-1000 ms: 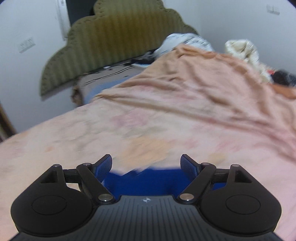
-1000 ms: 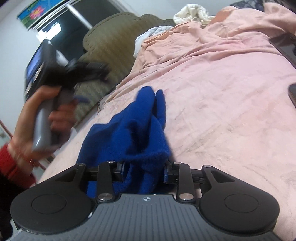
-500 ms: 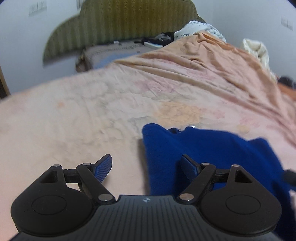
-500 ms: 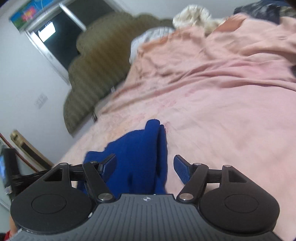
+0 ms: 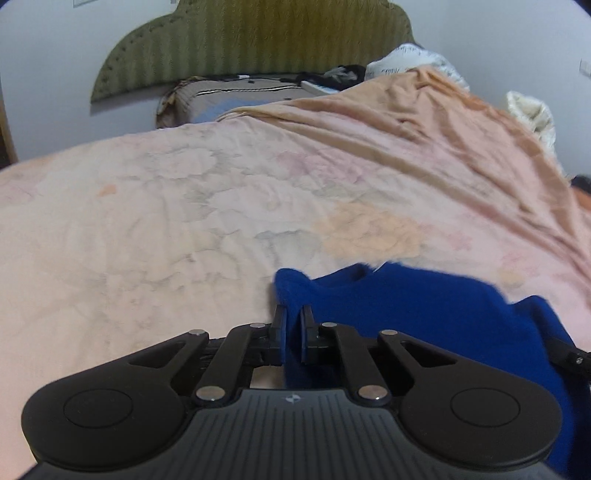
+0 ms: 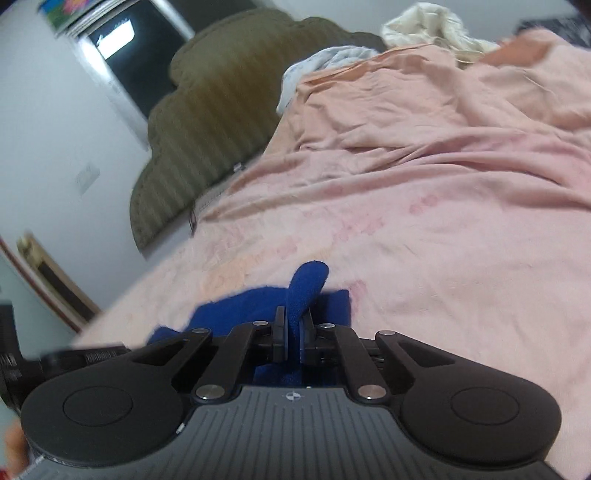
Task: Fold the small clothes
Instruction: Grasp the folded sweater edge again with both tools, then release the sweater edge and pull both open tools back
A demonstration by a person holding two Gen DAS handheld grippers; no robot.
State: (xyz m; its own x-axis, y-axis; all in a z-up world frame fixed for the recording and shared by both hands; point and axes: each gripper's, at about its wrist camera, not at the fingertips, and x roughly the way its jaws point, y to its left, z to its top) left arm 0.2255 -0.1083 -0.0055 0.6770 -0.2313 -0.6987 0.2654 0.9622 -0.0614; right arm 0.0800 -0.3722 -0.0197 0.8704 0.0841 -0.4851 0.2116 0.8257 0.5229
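A small blue fleece garment (image 5: 424,314) lies on the pink bedsheet (image 5: 166,221). In the left wrist view my left gripper (image 5: 293,321) is shut on the garment's left corner, low over the bed. In the right wrist view my right gripper (image 6: 293,325) is shut on another edge of the same blue garment (image 6: 308,284), and a fold of cloth sticks up between the pads. The rest of the garment spreads between the two grippers, partly hidden under them. Part of the right gripper (image 5: 569,354) shows at the left view's right edge.
An olive padded headboard (image 5: 251,40) stands at the far end. A rumpled peach blanket (image 5: 443,122) covers the bed's right side. White and cream bedding (image 6: 424,26) is piled near the pillows. A dark window (image 6: 125,55) is on the left wall.
Both grippers were open half a second ago; both have closed on the blue garment. The left gripper moved right to its corner and both dropped closer to the bed.
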